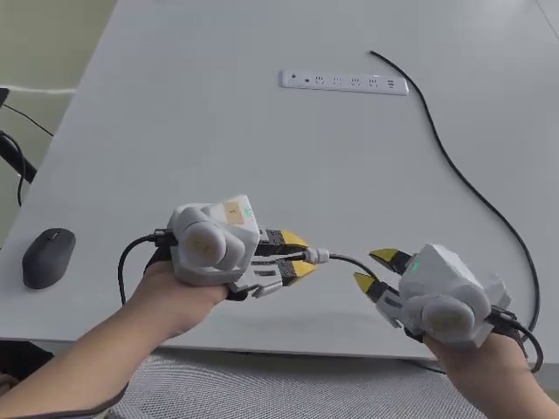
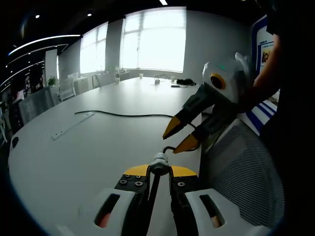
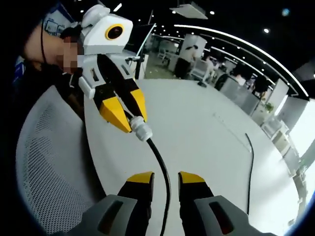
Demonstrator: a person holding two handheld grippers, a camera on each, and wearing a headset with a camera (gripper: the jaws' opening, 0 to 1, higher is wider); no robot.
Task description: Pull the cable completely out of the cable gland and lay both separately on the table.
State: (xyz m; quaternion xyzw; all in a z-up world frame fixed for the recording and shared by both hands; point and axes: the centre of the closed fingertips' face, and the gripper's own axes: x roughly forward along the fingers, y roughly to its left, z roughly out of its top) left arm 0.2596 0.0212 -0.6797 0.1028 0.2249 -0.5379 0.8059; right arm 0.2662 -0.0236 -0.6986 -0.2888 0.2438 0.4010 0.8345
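Note:
A small white cable gland (image 1: 316, 256) sits on a thin black cable (image 1: 345, 260) just above the table's near edge. My left gripper (image 1: 299, 255) is shut on the gland (image 2: 158, 162), which pokes out past its yellow tips. From the gland the cable (image 3: 160, 157) runs to my right gripper (image 1: 367, 268), which faces the left one a short way off. The right gripper (image 3: 166, 178) is open; the cable passes through the gap between its yellow jaws without being clamped. In the left gripper view the right gripper (image 2: 181, 133) hovers open just beyond the gland.
A white power strip (image 1: 343, 82) lies at the far middle of the grey table (image 1: 218, 140), its black cord (image 1: 463, 183) curving down the right side. A dark mouse (image 1: 48, 256) rests near the left edge. A mesh chair seat (image 1: 262, 384) lies below the table's near edge.

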